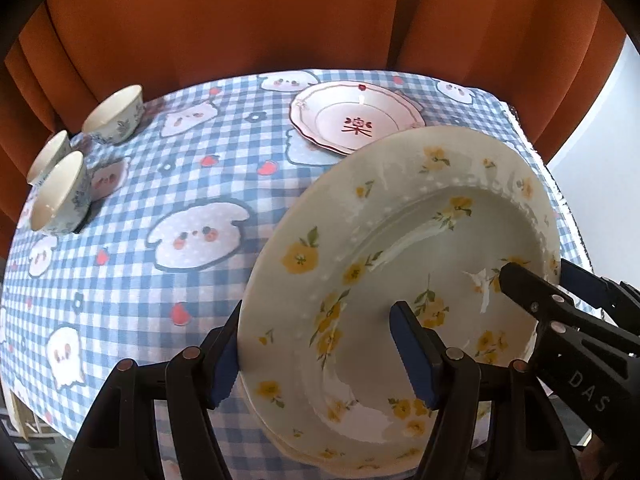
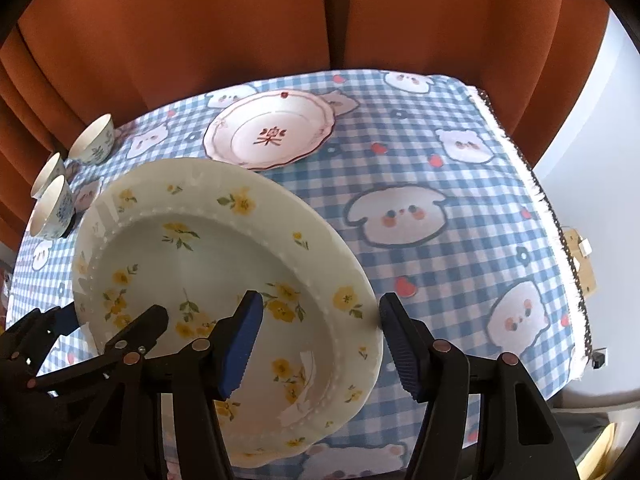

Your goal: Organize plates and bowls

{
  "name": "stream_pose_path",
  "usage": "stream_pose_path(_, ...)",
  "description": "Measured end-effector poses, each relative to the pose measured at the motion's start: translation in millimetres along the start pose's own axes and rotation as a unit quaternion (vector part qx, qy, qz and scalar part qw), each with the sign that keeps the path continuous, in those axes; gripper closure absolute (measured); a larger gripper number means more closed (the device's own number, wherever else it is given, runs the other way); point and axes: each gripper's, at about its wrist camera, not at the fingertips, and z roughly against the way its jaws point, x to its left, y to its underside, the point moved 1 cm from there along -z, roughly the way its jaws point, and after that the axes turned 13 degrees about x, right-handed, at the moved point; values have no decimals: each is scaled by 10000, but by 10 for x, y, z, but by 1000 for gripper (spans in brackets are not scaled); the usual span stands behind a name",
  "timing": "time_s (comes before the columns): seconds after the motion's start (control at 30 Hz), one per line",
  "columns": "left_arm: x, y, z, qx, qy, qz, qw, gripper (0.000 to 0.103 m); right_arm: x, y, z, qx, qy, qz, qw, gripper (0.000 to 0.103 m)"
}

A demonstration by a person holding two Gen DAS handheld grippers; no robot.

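Two grippers share one load here: a pale green plate with yellow flowers [image 1: 400,264], and it seems to be the top of a small stack, since a second rim peeks out just beneath its near edge. The left gripper [image 1: 324,354] straddles the plate's left rim, its left finger [image 1: 224,364] outside and against the edge, its right finger [image 1: 412,356] over the plate's well; the jaws stand part open around that rim, clamped on the stack. The right gripper [image 2: 320,344] takes the opposite rim the same way, one blue pad [image 2: 240,344] lying over the plate's inside, the other [image 2: 400,348] just beyond the outer edge. Whether that outer pad truly presses the rim, I can't tell. The plate is tilted, lifted above the blue checked tablecloth [image 2: 440,152]. Beyond it on the cloth lies a pink scalloped plate [image 2: 270,134] with a red mark at its centre, well apart. Far left, three small bowls [image 1: 60,196] stand close together by the orange curtain [image 1: 224,16].
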Motion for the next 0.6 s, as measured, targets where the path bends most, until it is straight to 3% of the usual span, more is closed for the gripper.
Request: stream_pose_path(0.6,-28,-38,-499,547,-3,444,9975,29,-140,-101,-443,521,-56,188,9985,38)
